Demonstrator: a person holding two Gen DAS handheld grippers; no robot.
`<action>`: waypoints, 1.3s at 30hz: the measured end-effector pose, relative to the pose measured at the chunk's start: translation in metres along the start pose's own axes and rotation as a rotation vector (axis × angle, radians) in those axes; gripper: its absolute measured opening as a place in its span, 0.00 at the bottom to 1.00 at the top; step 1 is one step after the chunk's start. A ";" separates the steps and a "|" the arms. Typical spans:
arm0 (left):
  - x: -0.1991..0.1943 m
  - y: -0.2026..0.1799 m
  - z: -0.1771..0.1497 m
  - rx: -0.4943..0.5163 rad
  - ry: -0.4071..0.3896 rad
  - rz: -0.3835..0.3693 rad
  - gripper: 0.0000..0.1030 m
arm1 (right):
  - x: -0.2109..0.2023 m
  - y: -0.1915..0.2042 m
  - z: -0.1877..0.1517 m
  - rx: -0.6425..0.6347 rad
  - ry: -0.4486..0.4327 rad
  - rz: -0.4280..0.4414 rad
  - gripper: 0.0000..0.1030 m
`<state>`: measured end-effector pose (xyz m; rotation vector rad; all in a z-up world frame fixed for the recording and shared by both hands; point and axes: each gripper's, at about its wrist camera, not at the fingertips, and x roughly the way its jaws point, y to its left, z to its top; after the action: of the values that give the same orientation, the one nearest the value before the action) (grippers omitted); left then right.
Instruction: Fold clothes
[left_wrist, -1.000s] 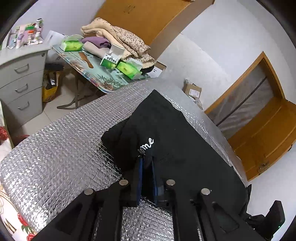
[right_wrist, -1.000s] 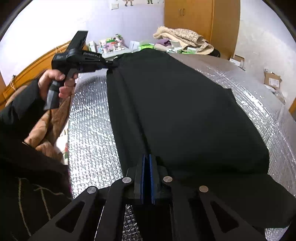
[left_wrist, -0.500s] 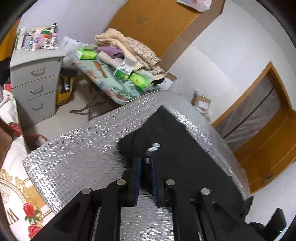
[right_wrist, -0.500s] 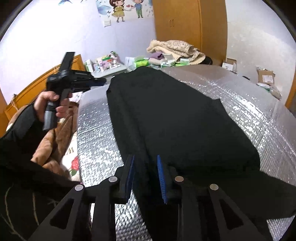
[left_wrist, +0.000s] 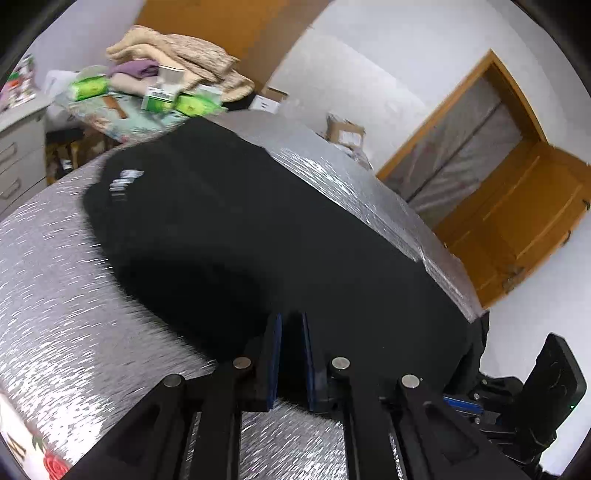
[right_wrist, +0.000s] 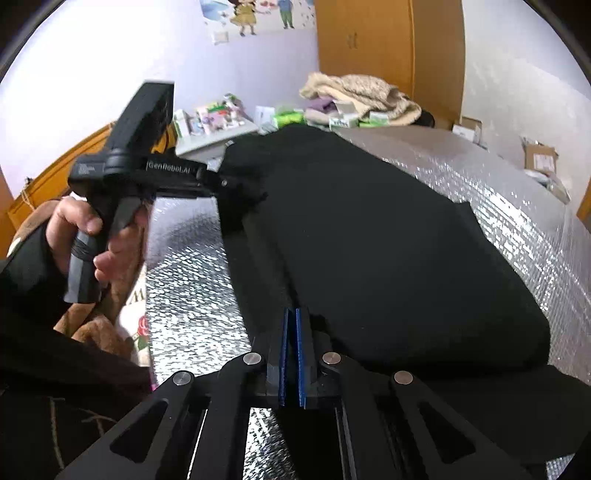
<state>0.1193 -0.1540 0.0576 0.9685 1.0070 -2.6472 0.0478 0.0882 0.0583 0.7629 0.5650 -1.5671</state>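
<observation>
- Black knit garment (right_wrist: 369, 229) lies spread lengthwise on silver quilted foil mat (right_wrist: 517, 206), near end by the cameras, far end toward the cluttered side table (left_wrist: 122, 122).
- Left gripper (right_wrist: 225, 182), in a person's hand (right_wrist: 88, 236): fingers clamped on the garment's far-left corner, bunched cloth at the tips. In its own view a narrow gap with black fabric between the blue pads (left_wrist: 275, 354).
- Right gripper (right_wrist: 293, 354): pads pressed together at the near-left edge; they seem to pinch the hem, dark cloth makes it hard to confirm.
- Both grips sit on the same long left edge, probably so it lifts as one straight line and carries across to the right for a lengthwise fold.
- Risk: thin pinch slipping, or the edge sagging between grips.
- White lettering (left_wrist: 123, 181) near the far corner, blurred.
</observation>
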 end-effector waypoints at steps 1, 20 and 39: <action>-0.006 0.004 0.000 -0.014 -0.019 0.013 0.10 | 0.000 0.000 0.000 -0.001 0.000 -0.001 0.04; 0.003 0.031 0.017 -0.200 -0.072 0.055 0.02 | -0.001 0.008 -0.002 -0.034 -0.003 -0.029 0.03; -0.014 0.048 0.007 -0.172 -0.074 0.041 0.02 | 0.000 0.021 -0.008 -0.079 0.045 0.069 0.06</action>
<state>0.1432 -0.1967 0.0439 0.8389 1.1623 -2.4949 0.0697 0.0911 0.0540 0.7514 0.6235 -1.4591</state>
